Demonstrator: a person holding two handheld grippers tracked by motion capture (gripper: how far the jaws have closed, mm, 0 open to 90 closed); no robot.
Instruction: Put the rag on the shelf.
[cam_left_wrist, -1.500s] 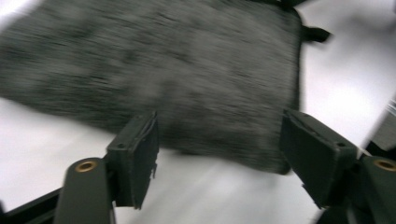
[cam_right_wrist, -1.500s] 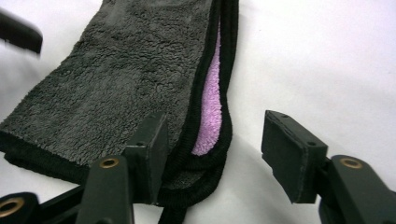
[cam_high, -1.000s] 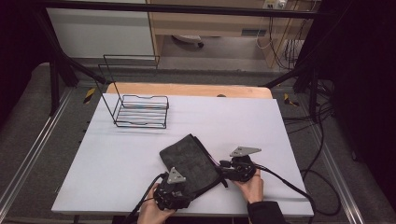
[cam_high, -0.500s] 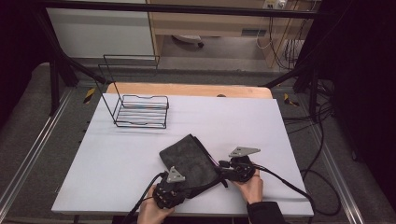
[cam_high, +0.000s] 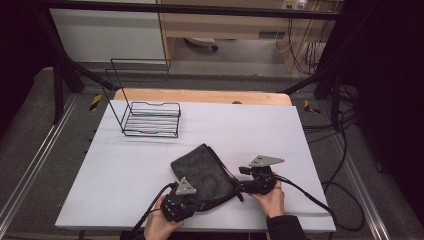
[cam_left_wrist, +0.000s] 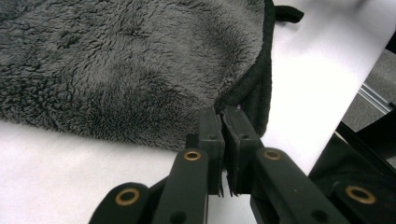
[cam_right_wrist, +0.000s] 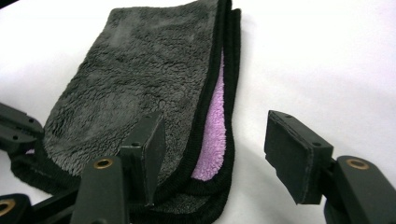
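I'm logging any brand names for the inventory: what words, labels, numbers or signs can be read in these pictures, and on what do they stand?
None can be read.
Folded dark grey fleece cloth with black trim and a purple inner side: no tag or print shows.
Black wire rack: no label.
White table top: bare of writing.
Pale plate on the wooden cabinet behind the table: may carry text, too small and blurred to read.

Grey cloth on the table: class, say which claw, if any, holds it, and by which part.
The left claw is shut on the black hem at a corner of the folded grey cloth. The right claw stands open around the cloth's edge, holding nothing.
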